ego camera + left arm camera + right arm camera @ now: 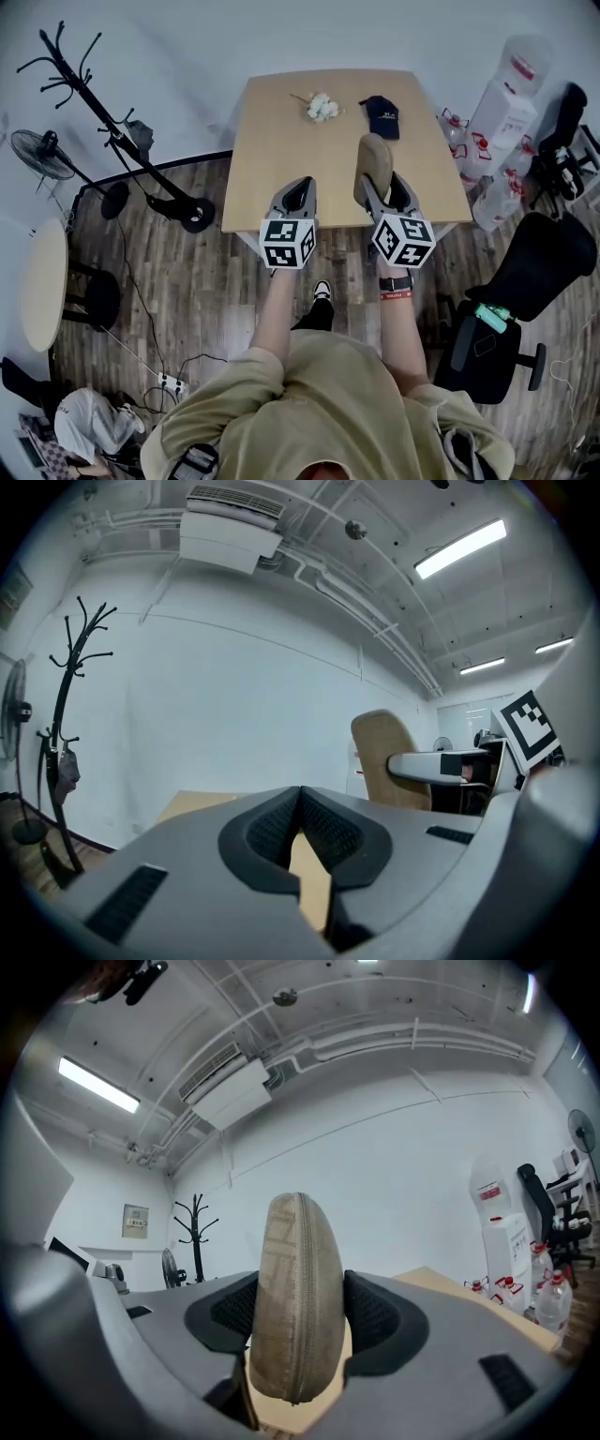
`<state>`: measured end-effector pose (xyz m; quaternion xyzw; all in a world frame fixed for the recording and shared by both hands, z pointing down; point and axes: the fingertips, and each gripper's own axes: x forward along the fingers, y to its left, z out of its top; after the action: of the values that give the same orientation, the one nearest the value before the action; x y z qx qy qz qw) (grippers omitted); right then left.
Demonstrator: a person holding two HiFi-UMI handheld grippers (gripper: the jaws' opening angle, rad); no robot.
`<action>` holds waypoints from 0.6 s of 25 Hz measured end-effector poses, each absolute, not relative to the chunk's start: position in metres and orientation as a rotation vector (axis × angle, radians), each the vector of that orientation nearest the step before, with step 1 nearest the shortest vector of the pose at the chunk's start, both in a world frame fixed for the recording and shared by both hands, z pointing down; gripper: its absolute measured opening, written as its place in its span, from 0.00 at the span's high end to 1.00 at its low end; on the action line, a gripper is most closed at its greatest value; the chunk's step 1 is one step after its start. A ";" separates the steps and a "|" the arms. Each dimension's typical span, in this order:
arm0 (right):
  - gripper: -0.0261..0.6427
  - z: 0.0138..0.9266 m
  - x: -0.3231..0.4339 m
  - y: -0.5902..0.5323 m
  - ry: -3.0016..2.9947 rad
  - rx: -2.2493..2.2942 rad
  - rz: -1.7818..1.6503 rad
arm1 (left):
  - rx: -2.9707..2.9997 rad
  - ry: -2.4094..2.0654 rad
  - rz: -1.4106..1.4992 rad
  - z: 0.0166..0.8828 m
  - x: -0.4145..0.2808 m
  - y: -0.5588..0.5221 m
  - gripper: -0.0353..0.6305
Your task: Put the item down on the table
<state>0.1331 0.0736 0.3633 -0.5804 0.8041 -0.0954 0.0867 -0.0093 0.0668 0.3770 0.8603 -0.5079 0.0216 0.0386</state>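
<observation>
My right gripper (377, 180) is shut on a tan zipped case (372, 157), which stands upright on its edge between the pads over the near part of the light wooden table (281, 122). In the right gripper view the case (298, 1288) fills the gap between the jaws, zip facing the camera. My left gripper (300, 186) hovers beside it at the table's near edge, jaws shut with nothing between them (300, 794). From the left gripper view the case (382, 759) shows at the right.
A white fluffy bunch (322, 107) and a dark cap (382, 114) lie at the table's far side. A coat stand (112, 136) and a fan (41, 154) are at the left, water jugs (506, 94) and a black office chair (539, 267) at the right.
</observation>
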 end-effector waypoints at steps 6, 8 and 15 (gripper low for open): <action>0.55 0.365 0.109 -0.032 2.422 -1.731 -0.307 | 2.626 -1.553 0.060 0.375 -0.026 -0.046 0.91; 0.55 0.365 0.105 -0.068 2.427 -1.734 -0.306 | 2.632 -1.545 0.063 0.374 -0.028 -0.083 0.91; 0.55 0.373 0.083 -0.172 2.441 -1.748 -0.336 | 2.640 -1.531 0.064 0.372 -0.047 -0.187 0.91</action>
<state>0.0828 -0.1721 0.3728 -0.5775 0.8065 -0.1110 0.0601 -0.0473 -0.1865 0.3723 0.8640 -0.5011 0.0210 0.0444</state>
